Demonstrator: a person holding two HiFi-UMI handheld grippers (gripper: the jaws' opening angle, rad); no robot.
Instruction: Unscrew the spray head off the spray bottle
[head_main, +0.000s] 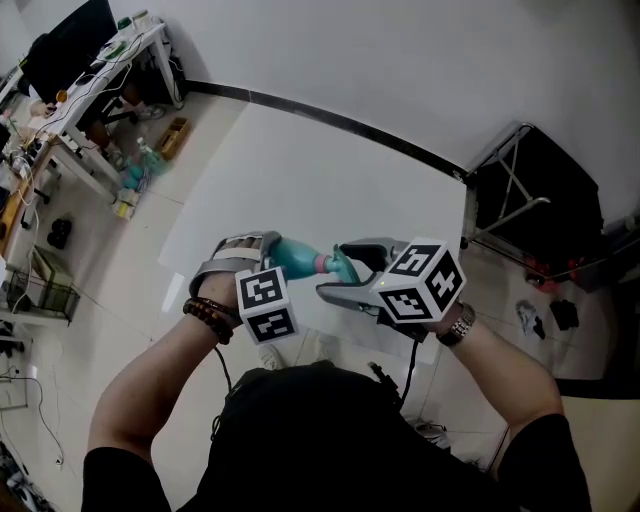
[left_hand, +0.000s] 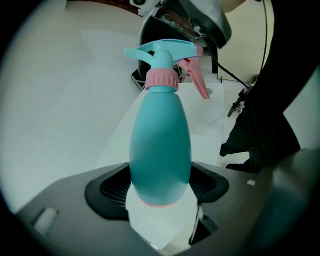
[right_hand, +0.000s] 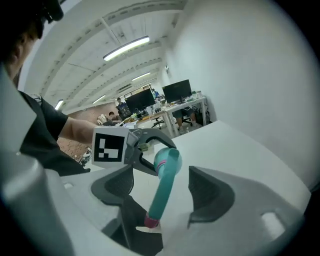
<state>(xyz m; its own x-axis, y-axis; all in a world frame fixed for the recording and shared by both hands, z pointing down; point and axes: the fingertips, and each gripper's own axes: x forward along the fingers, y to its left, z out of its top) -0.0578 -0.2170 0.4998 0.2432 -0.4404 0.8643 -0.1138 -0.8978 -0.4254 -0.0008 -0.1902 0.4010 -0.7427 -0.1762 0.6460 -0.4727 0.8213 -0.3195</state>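
Note:
A teal spray bottle (left_hand: 160, 145) lies level between my hands over the white table. My left gripper (head_main: 245, 258) is shut on its fat body, with the pads pressing on both sides near the base. The teal spray head (left_hand: 165, 52), the pink collar (left_hand: 161, 77) and the pink trigger (left_hand: 196, 77) point away from it, toward my right gripper (head_main: 355, 272). In the right gripper view the spray head (right_hand: 164, 192) runs lengthwise between the right gripper's (right_hand: 162, 187) wide-apart jaws. Gaps show on both sides, so that gripper is open and its pads do not touch.
The white table (head_main: 300, 170) stretches ahead to a white wall. Office desks with monitors (head_main: 90, 60) stand at the far left, with boxes on the floor (head_main: 50, 285). A black folding frame (head_main: 540, 190) is at the right. A cable hangs beneath the right gripper.

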